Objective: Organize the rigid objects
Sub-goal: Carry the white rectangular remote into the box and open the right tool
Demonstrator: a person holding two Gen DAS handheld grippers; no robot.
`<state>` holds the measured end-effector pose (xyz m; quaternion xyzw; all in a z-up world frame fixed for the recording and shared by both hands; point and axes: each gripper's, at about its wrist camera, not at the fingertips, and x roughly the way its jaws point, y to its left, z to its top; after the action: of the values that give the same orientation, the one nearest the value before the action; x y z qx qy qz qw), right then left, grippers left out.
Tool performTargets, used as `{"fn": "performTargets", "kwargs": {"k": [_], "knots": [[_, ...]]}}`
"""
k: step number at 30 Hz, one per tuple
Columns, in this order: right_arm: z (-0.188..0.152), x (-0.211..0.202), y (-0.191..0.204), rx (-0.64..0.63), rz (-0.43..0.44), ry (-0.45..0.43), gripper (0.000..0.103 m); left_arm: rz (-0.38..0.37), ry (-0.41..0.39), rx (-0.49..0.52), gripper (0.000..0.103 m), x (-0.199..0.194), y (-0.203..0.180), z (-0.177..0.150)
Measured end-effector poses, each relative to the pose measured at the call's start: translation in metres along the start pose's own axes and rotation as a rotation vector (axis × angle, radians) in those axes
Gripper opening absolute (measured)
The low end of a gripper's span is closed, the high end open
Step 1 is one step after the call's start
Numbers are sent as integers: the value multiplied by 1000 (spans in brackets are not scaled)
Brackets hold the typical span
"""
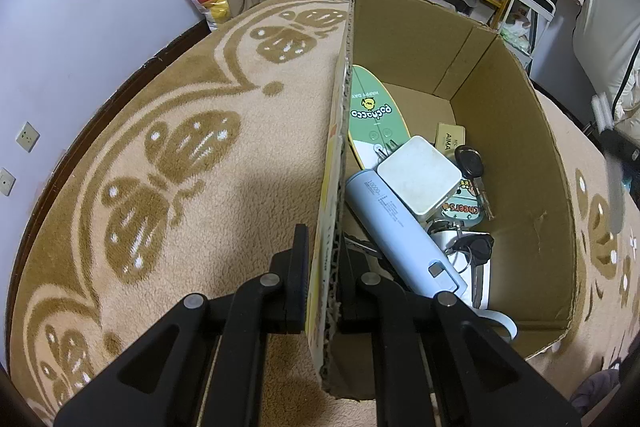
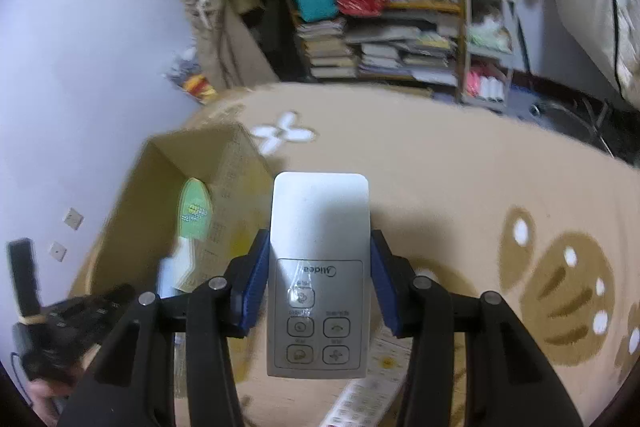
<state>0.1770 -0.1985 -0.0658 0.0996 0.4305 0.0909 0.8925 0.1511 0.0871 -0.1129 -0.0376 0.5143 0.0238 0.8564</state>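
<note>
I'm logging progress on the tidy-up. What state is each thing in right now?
cardboard box: open-topped, partly filled.
left gripper: shut on the box's wall.
right gripper: shut on the remote.
remote: held, not yet in the box.
power bank: lying in the box.
white adapter: lying in the box.

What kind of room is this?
Probably a bedroom or living room at home: a patterned carpet, a crowded shelf of books and bags, and a cardboard box on the floor.

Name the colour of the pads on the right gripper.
Blue pads, clearest in the right wrist view.
</note>
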Motion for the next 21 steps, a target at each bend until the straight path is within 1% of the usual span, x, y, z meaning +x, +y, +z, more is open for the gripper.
{"fn": "performTargets", "kwargs": {"k": [5, 12, 16, 21], "knots": [[14, -9, 35, -49, 57, -38, 51, 2, -1, 2, 10, 1, 0, 0], [17, 0, 74, -77, 124, -35, 51, 14, -4, 10, 10, 1, -2, -1], [15, 8, 92, -79, 154, -17, 51, 6, -3, 4, 10, 1, -2, -1], [2, 26, 109, -112, 144, 34, 51, 4, -2, 3, 10, 1, -2, -1]]}}
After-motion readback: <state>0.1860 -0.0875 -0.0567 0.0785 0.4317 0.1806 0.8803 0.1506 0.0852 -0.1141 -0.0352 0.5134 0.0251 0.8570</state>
